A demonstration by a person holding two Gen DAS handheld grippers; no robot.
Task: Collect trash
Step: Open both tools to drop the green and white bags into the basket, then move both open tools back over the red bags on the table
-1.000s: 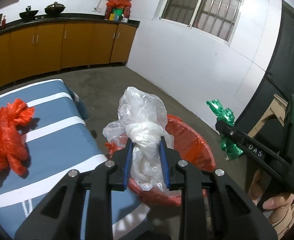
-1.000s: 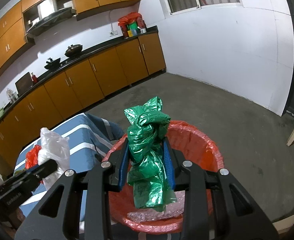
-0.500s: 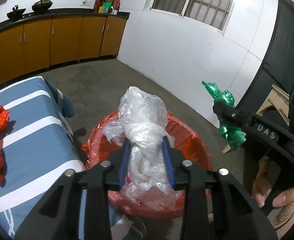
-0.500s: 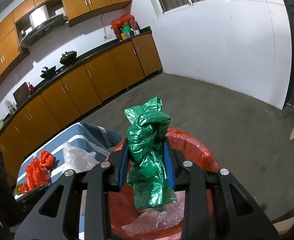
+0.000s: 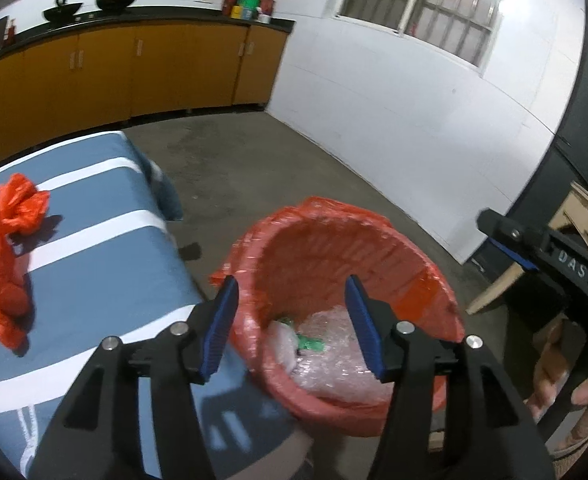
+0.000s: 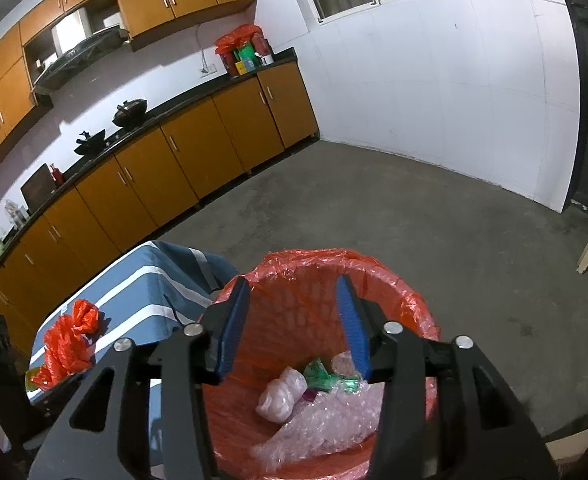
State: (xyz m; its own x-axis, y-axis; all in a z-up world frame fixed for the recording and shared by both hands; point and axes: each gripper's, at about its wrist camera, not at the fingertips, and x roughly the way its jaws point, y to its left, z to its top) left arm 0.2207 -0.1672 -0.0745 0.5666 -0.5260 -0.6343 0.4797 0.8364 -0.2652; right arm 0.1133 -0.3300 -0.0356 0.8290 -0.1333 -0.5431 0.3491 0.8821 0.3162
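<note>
A bin lined with a red bag [image 5: 426,276] [image 6: 406,300] stands on the floor beside the table. My left gripper [image 5: 292,308] hovers over its near rim, jaws opening with nothing between them. My right gripper [image 6: 294,312] hangs above the bin too, jaws opening and empty; the left wrist view shows it from the side at the right edge, in a person's hand [image 5: 586,396]. At the bin's bottom lie the clear plastic bag [image 6: 280,394], the green bag [image 6: 322,374] [image 5: 310,345] and bubble wrap [image 6: 326,420]. A crumpled red bag [image 5: 2,248] [image 6: 68,340] lies on the table.
The table wears a blue cloth with white stripes [image 5: 94,264] [image 6: 134,300], left of the bin. Orange cabinets [image 6: 174,172] under a dark counter line the far wall. A white wall with a window [image 5: 434,4] is behind the bin; a wooden board [image 5: 506,280] leans at the right.
Both grippers opened. The clear bag dropped out of the left one and the green bag out of the right one, and both now lie in the bin. The left gripper moved lower.
</note>
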